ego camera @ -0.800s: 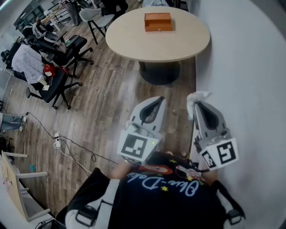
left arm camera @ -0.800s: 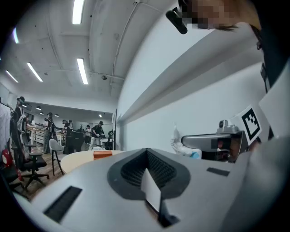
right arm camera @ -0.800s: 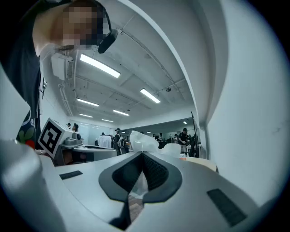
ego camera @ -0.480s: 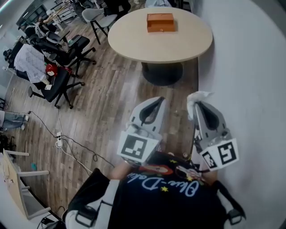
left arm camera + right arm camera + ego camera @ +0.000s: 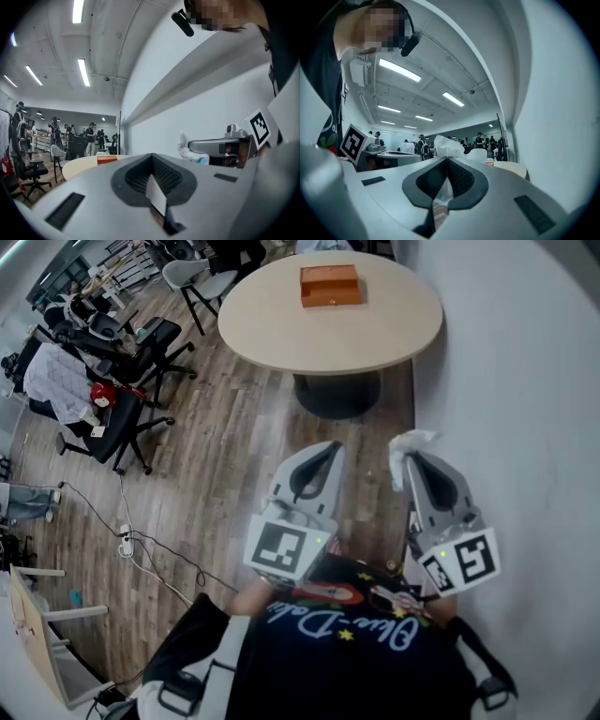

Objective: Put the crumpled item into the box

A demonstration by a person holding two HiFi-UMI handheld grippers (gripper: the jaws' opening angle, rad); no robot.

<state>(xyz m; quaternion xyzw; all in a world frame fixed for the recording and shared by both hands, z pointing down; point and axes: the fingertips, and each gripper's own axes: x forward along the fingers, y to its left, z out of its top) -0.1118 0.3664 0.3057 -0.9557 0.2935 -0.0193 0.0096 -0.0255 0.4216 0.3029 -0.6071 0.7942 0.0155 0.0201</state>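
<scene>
An orange box (image 5: 330, 285) sits on the far side of a round beige table (image 5: 281, 329) ahead of me; it shows small in the left gripper view as the orange box (image 5: 107, 160). My right gripper (image 5: 410, 457) is shut on a crumpled white tissue (image 5: 409, 448), which sticks out past its tips, crumpled tissue (image 5: 447, 146) also showing above the shut jaws. My left gripper (image 5: 323, 453) is held beside it at chest height, shut with nothing in it. Both are well short of the table, over wood floor.
A white wall (image 5: 525, 381) runs along my right. Black office chairs (image 5: 122, 381) with clothes on them stand at the left, a white chair (image 5: 192, 277) by the table. Cables and a power strip (image 5: 122, 538) lie on the floor. People stand in the far room.
The view has shifted slightly; the table and box sit a little further left in the picture. Both grippers keep their pose and the tissue stays held.
</scene>
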